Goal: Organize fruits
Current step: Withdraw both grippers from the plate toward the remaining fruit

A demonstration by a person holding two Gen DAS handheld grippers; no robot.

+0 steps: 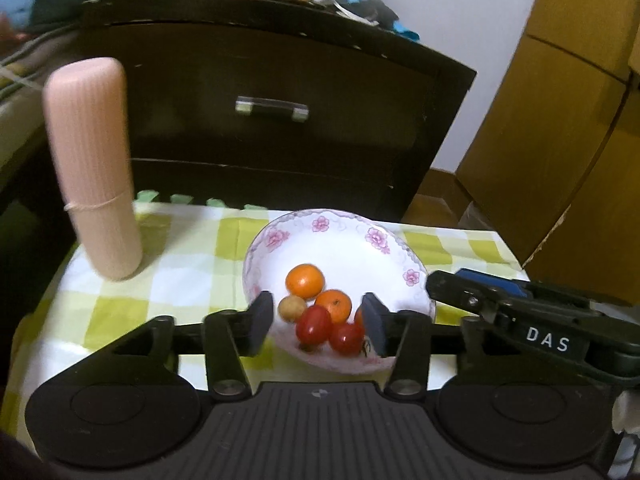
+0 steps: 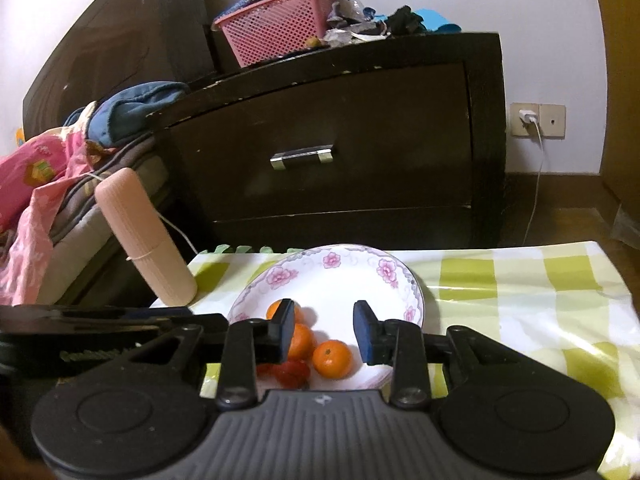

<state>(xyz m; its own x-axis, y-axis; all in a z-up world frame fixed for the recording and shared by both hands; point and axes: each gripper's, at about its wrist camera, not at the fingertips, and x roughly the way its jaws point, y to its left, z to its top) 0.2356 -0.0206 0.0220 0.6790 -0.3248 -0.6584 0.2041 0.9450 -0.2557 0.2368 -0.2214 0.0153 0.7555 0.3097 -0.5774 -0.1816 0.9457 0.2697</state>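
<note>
The left hand-held gripper (image 1: 318,322) hangs open and empty over the bowl (image 1: 340,240); the fruits (image 1: 320,312) lie in the bowl, seemingly just below. The right hand-held gripper (image 2: 325,332) gapes empty too.

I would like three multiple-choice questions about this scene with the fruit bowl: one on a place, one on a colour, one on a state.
1. Where does the fruit lie?
A. in the flowered bowl
B. on the cloth
C. in the pink basket

2. What colour are the squares on the tablecloth?
A. blue
B. red
C. yellow-green

3. How are the left gripper's jaws?
A. shut on a tomato
B. open, holding nothing
C. shut on the bowl rim

Answers:
1 A: oranges and tomatoes sit inside the bowl.
2 C: the tablecloth shows it.
3 B: the left gripper has a free gap.
</note>
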